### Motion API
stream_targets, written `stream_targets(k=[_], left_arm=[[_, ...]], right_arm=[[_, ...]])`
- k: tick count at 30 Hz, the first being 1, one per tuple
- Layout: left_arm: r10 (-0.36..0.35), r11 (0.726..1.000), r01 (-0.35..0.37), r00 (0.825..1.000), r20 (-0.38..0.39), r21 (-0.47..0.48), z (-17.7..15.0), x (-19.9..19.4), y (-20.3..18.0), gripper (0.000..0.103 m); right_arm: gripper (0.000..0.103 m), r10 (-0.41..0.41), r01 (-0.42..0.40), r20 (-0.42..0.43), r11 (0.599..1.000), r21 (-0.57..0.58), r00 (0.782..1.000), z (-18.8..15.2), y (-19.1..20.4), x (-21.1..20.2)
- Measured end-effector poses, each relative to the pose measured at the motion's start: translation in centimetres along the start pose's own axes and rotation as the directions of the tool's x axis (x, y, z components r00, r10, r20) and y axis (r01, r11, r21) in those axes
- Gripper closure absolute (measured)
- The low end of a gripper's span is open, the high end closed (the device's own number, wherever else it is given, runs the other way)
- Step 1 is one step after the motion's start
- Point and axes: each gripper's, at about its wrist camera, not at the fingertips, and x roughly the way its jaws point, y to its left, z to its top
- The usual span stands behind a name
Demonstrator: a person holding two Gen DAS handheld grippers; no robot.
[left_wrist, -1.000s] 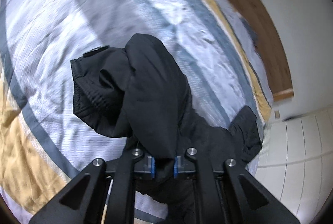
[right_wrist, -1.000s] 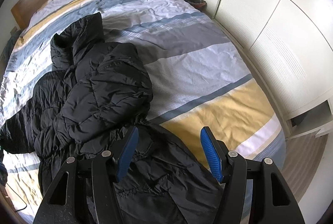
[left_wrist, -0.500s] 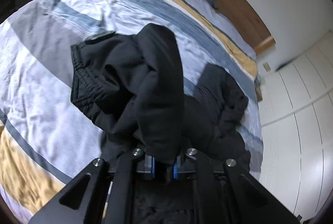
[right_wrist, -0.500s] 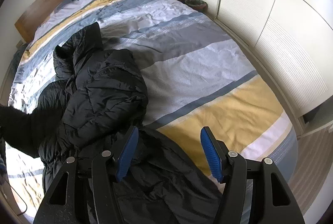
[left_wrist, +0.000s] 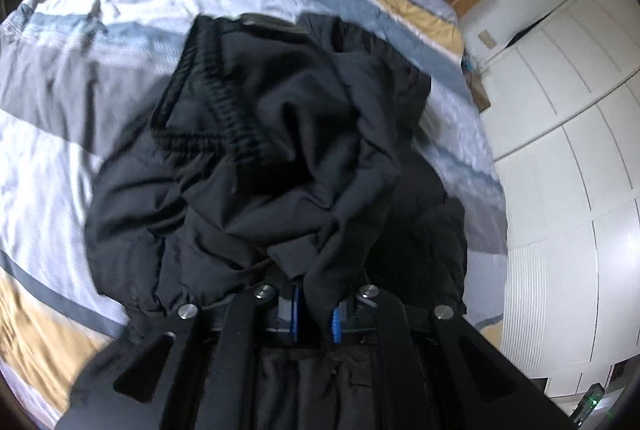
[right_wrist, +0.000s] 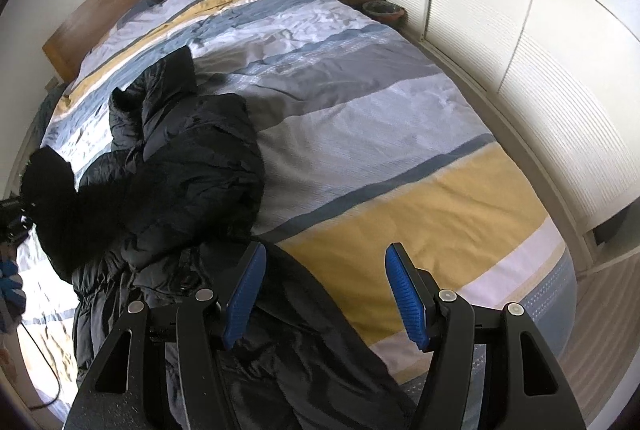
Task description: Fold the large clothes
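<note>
Both grippers are matte black: the left gripper (left_wrist: 315, 316) and right gripper (right_wrist: 325, 296) each carry 2 ribbed blue pads and 4 silver screws.

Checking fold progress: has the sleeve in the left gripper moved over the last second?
Yes. The sleeve, clamped in the left gripper, came in from the left over the jacket.

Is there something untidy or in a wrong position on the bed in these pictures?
Yes. The black puffer jacket lies bunched and crooked along one side of the striped duvet, not spread flat. The left gripper is shut on its sleeve, holding it over the body. The right gripper is open and holds nothing.
</note>
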Motion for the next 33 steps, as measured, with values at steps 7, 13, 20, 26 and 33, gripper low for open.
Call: stream_targets(k=[7,13,20,26,33], left_arm=[[0.042,0.999,-0.040,0.997,-0.067,0.032,-3.2,3.9,-3.1,0.093],[0.091,0.996,-0.089,0.991,-0.099,0.028,-4.4,6.3,-4.4,0.093],[0.071,0.997,-0.070,0.986,-0.150,0.008,-5.4,7.6,-5.0,0.071],[0.016,0.998,-0.006,0.984,-0.179,0.059,-6.5,6.8,-6.3,0.062],[0.003,0.990,0.021,0.986,-0.169,0.138,-7.1,3.8,-6.0,0.062]], right_arm=[[0.042,-0.010,0.011,-0.021,0.999,0.046,1.000,-1.4,-2.8,0.5],[0.042,-0.021,0.024,-0.044,0.996,0.083,0.999,-2.7,-4.6,1.0],[0.042,-0.015,0.020,-0.050,0.995,0.100,0.999,-3.1,-4.9,1.3],[0.042,-0.001,0.005,-0.054,0.997,0.076,0.999,-3.1,-3.4,1.6],[0.042,0.023,-0.022,-0.054,0.999,0.031,0.998,-2.7,0.0,2.0]])
